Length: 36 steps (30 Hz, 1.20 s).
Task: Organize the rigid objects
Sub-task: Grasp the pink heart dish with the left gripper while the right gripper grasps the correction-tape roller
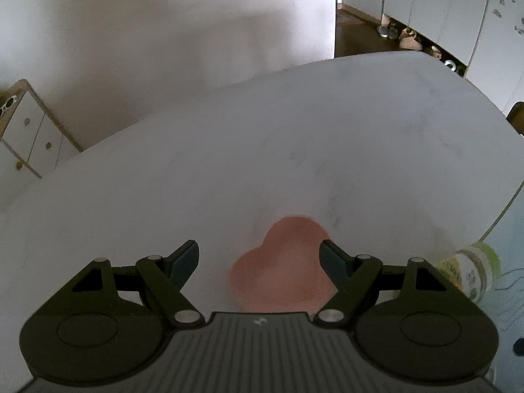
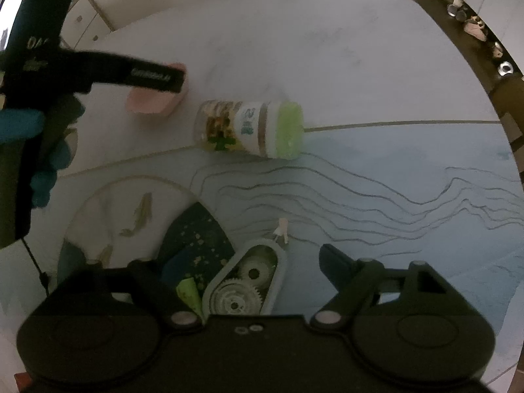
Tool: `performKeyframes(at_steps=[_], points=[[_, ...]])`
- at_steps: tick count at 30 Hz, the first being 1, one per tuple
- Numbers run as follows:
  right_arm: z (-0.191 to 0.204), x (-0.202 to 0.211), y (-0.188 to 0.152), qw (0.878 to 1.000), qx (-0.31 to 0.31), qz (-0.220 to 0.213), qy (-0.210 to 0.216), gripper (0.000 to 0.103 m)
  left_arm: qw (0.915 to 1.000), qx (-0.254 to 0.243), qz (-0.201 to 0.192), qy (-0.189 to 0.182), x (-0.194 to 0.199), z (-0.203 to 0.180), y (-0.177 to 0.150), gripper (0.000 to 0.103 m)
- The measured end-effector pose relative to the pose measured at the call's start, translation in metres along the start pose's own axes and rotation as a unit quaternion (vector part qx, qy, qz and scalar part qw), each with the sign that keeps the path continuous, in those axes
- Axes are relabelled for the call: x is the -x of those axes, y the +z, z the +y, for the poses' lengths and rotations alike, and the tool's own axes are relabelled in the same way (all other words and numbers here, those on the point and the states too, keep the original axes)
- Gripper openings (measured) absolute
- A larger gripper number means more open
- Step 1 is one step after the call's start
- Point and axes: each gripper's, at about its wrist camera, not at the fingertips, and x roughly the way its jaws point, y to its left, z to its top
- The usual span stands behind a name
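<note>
Left wrist view: the left gripper [image 1: 258, 257] hangs low over the pale bench [image 1: 294, 131], jaws released and wide apart, with a pink heart-shaped dish [image 1: 281, 268] lying on the bench between and just beyond the fingertips; neither pad touches it. The dish is blurred and its near edge is cut off by the gripper body. At the right edge a jar with a green lid [image 1: 471, 271] shows only in part, on its side where the white surface meets a pale blue mat [image 1: 511, 229]. Far left stands a white cabinet [image 1: 29, 131]; far right, shoes [image 1: 409, 37] lie on the floor under white cupboards. Right wrist view: this view alone shows the whole jar [image 2: 249, 127], lying on its side across the mat's far edge, lid to the right, and the pink dish [image 2: 157, 98] left of it, partly covered by the left gripper [image 2: 154, 77], which reaches in from the upper left held by a blue-gloved hand [image 2: 36, 150]. The right gripper [image 2: 258, 262] is low over the mat [image 2: 393, 170], jaws released; a grey gear housing [image 2: 249, 281] lies between them, its near end hidden by the gripper body. The left finger is hard to make out against dark mat artwork.
</note>
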Motion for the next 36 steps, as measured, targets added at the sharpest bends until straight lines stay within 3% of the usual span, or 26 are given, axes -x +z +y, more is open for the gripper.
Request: performKeyframes(at_steps=[4, 8, 17, 26, 30, 32, 36], points=[[0.001, -0.002, -0.002, 1.0, 0.004, 0.001, 0.005, 0.084, 0.9997, 0.011, -0.018, -0.009, 0.007, 0.002, 0.002, 0.081], [0.002, -0.005, -0.006, 1.0, 0.007, 0.011, 0.009, 0.084, 0.998, 0.027, 0.0, -0.057, 0.004, 0.003, 0.003, 0.081], [0.009, -0.009, -0.017, 0.999, 0.03, 0.025, -0.001, 0.077, 0.9996, -0.006, 0.017, -0.021, -0.013, -0.018, -0.002, 0.083], [0.013, -0.005, -0.02, 0.999, 0.04, 0.02, -0.002, 0.058, 0.9984, 0.032, 0.022, -0.042, -0.015, -0.008, -0.01, 0.083], [0.01, -0.005, -0.02, 0.999, 0.04, 0.015, 0.002, 0.056, 0.9985, 0.026, 0.018, -0.045, -0.012, -0.01, -0.015, 0.081], [0.008, -0.004, -0.021, 0.999, 0.039, 0.013, 0.004, 0.055, 0.9986, 0.02, 0.013, -0.048, -0.009, -0.011, -0.017, 0.072], [0.004, -0.003, -0.028, 0.999, 0.037, 0.006, 0.008, 0.054, 0.9986, 0.014, 0.014, -0.048, -0.01, -0.013, -0.019, 0.072]])
